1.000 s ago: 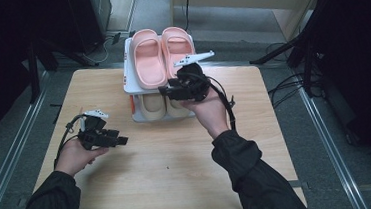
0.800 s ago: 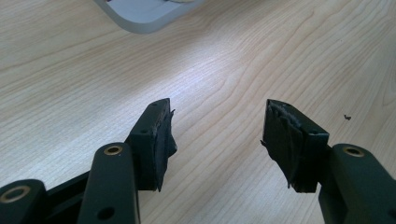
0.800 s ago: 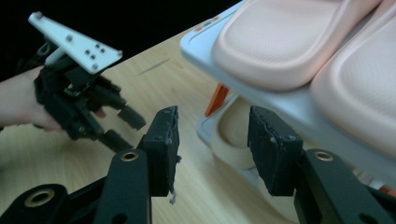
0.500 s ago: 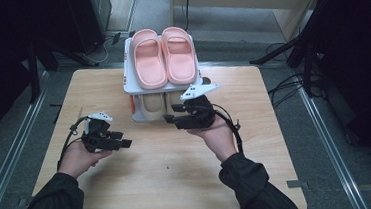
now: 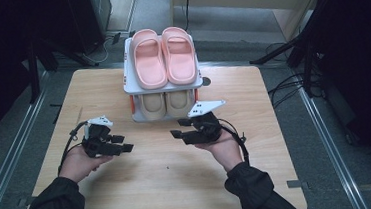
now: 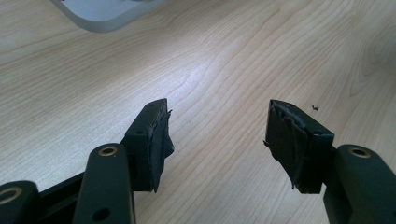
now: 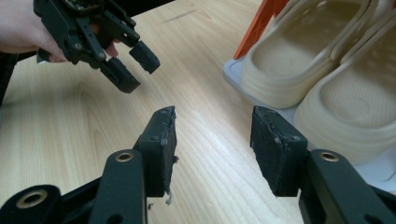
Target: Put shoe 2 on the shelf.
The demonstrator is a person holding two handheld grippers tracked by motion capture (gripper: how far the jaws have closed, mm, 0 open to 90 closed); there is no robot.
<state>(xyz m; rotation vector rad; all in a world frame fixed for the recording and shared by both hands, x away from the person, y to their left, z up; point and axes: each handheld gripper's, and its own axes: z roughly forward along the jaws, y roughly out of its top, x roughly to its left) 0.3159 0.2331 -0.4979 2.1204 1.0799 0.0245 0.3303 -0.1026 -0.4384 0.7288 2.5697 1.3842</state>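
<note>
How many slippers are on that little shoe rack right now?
4. Two pink slippers lie side by side on the top shelf of the rack; two beige slippers sit side by side on the lower shelf, partly hidden under it.

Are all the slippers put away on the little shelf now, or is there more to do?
It looks nearly finished. The pink rubber slippers sit on the top of the small white two-tier rack, and the beige rubber slippers fill the lower tier. Nothing is in hand: the left gripper and right gripper are both open and empty above the wooden table, the right one's jaws having just widened. No loose slipper shows on the table.
</note>
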